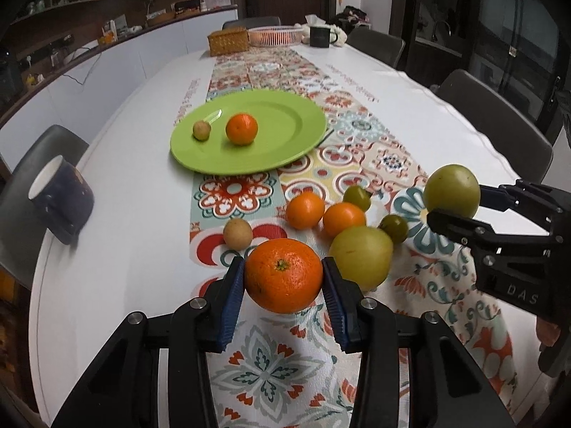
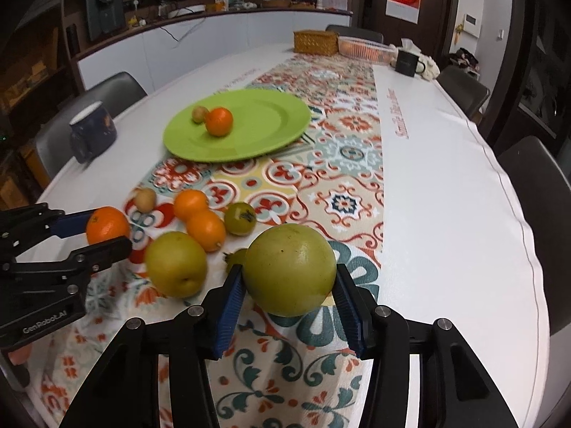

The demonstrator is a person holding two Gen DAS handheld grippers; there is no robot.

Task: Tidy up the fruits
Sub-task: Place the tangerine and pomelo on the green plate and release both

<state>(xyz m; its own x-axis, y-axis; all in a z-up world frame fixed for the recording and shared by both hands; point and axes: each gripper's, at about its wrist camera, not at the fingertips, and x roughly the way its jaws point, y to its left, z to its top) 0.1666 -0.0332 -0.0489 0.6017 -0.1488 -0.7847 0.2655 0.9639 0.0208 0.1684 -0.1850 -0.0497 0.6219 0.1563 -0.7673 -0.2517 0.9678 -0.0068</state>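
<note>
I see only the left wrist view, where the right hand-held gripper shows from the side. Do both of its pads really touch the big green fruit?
Observer: Yes. In the right wrist view, the right hand-held gripper has a blue pad pressed on each side of the green fruit.
Operator: How does my left one look from outside?
Observer: From the side, the left hand-held gripper has one finger behind the orange and one in front of it.
Operator: And the loose green fruit beside my orange, which way does it lie?
Observer: The loose green fruit has its dimpled end turned toward the right camera, low on its near side.
</note>
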